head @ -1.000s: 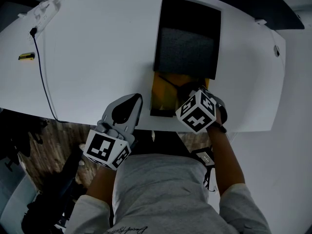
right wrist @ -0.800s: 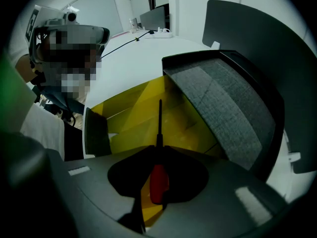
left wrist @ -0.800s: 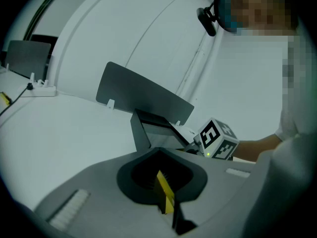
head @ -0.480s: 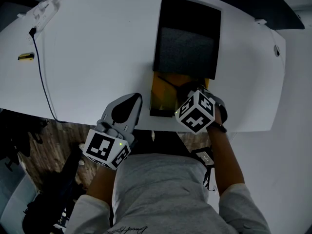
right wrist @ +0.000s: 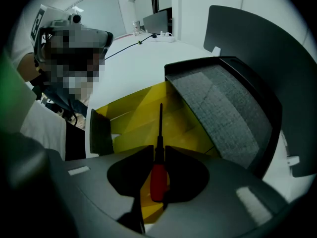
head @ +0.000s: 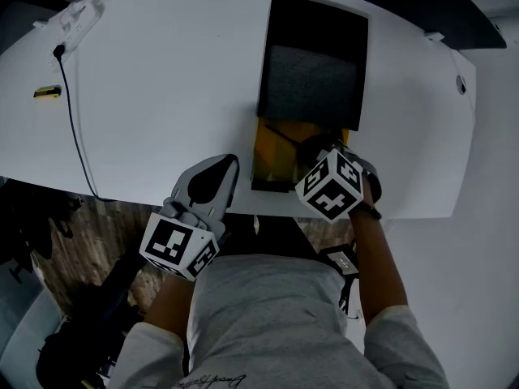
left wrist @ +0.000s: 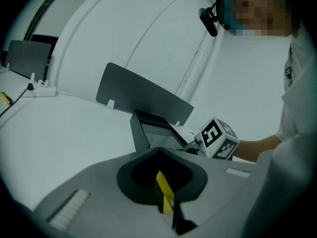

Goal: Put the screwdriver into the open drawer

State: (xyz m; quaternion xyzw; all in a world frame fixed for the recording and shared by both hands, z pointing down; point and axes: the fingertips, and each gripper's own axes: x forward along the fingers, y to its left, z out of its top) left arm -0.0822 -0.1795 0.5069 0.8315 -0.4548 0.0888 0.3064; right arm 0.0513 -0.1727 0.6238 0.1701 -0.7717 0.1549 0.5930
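With right claw clamped on red handle of screwdriver, shaft out over yellow open drawer, lower well inside walls, line shaft along drawer, then ease jaws apart; leave left claw, closed, parked at counter edge.

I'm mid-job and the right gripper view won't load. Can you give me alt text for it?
The right gripper is shut on the red handle of a screwdriver, whose dark shaft points forward over the open yellow drawer. The drawer juts from a dark cabinet with a grey top, standing on a white table.
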